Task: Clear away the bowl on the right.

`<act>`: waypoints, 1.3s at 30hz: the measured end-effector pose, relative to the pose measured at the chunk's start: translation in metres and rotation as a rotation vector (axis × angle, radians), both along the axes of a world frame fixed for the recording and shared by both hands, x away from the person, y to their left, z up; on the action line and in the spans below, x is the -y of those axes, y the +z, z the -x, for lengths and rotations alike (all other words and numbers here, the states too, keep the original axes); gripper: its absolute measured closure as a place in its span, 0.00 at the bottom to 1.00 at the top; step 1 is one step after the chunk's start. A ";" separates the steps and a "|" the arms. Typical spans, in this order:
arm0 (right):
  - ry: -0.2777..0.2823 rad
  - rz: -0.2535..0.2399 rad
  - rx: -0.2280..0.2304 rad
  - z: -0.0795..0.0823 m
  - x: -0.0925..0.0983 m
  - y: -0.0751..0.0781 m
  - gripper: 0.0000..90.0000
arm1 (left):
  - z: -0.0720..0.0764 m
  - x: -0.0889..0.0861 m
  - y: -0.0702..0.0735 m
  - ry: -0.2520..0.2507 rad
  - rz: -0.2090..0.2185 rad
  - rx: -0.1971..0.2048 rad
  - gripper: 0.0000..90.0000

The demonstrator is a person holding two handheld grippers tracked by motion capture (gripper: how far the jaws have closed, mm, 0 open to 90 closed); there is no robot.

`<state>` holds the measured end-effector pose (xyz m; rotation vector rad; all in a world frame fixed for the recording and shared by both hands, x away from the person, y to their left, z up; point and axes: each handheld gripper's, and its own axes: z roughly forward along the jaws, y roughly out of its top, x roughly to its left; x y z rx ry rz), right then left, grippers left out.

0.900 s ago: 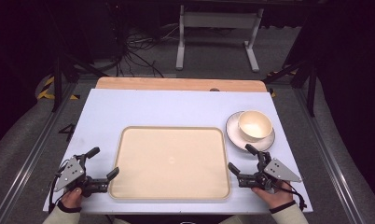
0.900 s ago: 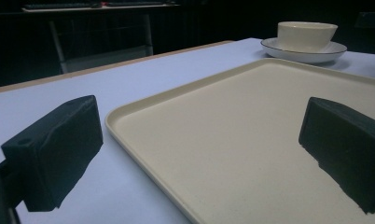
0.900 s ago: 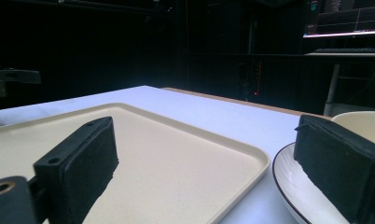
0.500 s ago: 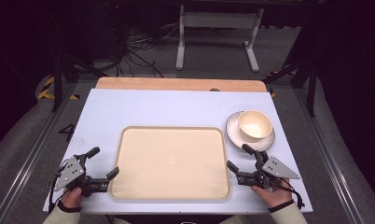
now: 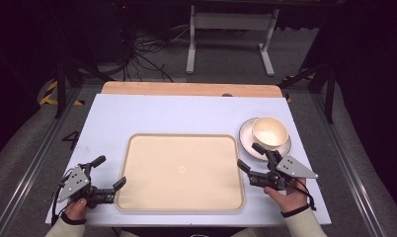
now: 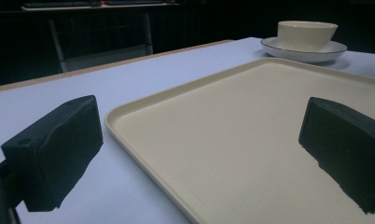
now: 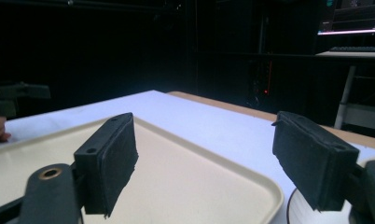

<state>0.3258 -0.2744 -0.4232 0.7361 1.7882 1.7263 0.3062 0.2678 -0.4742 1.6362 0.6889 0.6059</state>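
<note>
The tray [image 5: 180, 171] lies flat and empty at the middle of the worktop [image 5: 177, 113], its long axis running left to right across the person's front. The left gripper [image 5: 110, 174] sits at the tray's near left corner, jaws wide apart and holding nothing. In the left gripper view the tray rim [image 6: 143, 103] passes between the two jaws, one over the tray floor, the other over bare worktop. The right gripper [image 5: 252, 157] stands at the tray's right edge, jaws likewise wide apart and empty. In the right gripper view one jaw hangs above the tray [image 7: 185, 182].

The bowl [image 5: 269, 133] stands on a saucer [image 5: 247, 139] just beyond the right gripper, off the tray's far right corner; the right hand is plainly the nearer to it. Judged from this, each gripper is placed to close on its own side of the tray rim.

No brand, label or writing can be read on any item.
</note>
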 end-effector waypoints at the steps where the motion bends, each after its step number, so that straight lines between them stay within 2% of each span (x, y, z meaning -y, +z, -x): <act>1: 0.002 -0.008 -0.003 -0.002 0.000 0.005 0.24 | 0.000 0.000 0.000 -0.001 -0.001 0.001 0.00; 4: 0.022 -0.007 -0.009 -0.004 -0.003 0.011 0.24 | 0.000 0.000 0.000 0.002 0.001 -0.001 0.00; 8: 0.048 0.007 0.007 -0.006 -0.007 0.019 0.24 | 0.000 0.000 0.000 0.002 0.002 -0.002 0.00; 13: 0.058 0.001 0.025 -0.006 -0.010 0.027 0.24 | 0.000 0.000 0.000 0.002 -0.001 0.000 0.00; 16: 0.057 -0.006 0.017 -0.007 -0.009 0.032 0.27 | 0.000 0.000 0.000 -0.001 -0.006 -0.002 0.00; 19: 0.073 -0.013 -0.047 -0.010 -0.010 0.037 0.31 | -0.001 0.001 0.000 0.000 -0.005 -0.001 0.00; 20: 0.067 -0.001 -0.096 -0.010 -0.010 0.038 0.30 | 0.000 0.001 0.000 0.000 -0.006 -0.002 0.00; 21: 0.063 0.037 -0.131 -0.011 -0.011 0.041 0.30 | 0.000 0.001 0.000 -0.001 -0.007 -0.002 0.00; 23: 0.048 0.072 -0.100 -0.012 -0.013 0.044 0.30 | 0.000 0.001 0.000 0.000 -0.006 -0.002 0.00; 29: 0.028 0.079 -0.058 -0.016 -0.012 0.053 0.30 | 0.000 0.000 0.000 -0.002 -0.008 -0.002 0.00; 34: 0.030 0.081 -0.073 -0.021 -0.008 0.057 0.31 | 0.000 0.001 0.000 -0.001 -0.008 -0.002 0.00; 39: -0.014 0.114 -0.077 -0.026 0.000 0.057 0.31 | -0.001 0.001 0.000 0.001 -0.003 -0.006 0.00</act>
